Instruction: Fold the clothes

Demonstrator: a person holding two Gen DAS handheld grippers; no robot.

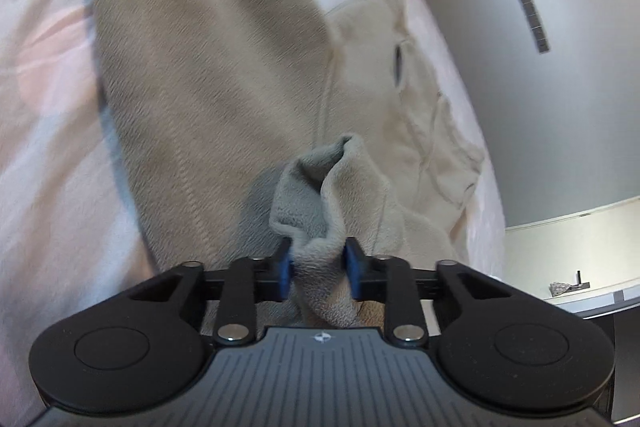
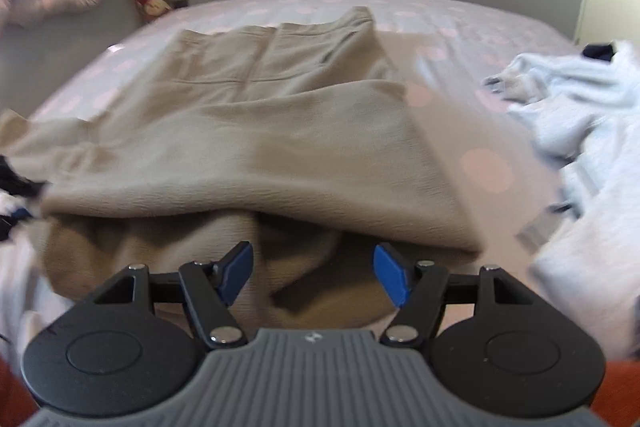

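While the left gripper [image 1: 318, 267] pinches a bunched hem of the beige ribbed fabric trousers [image 1: 208, 75] lying on the pink-dotted bedsheet [image 1: 48, 131], the right gripper [image 2: 314, 273] stands wide and empty; lifting one-sided could skew the fold

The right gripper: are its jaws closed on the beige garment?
No, the right gripper has its jaws wide apart, and the beige garment lies beyond them, not pinched.
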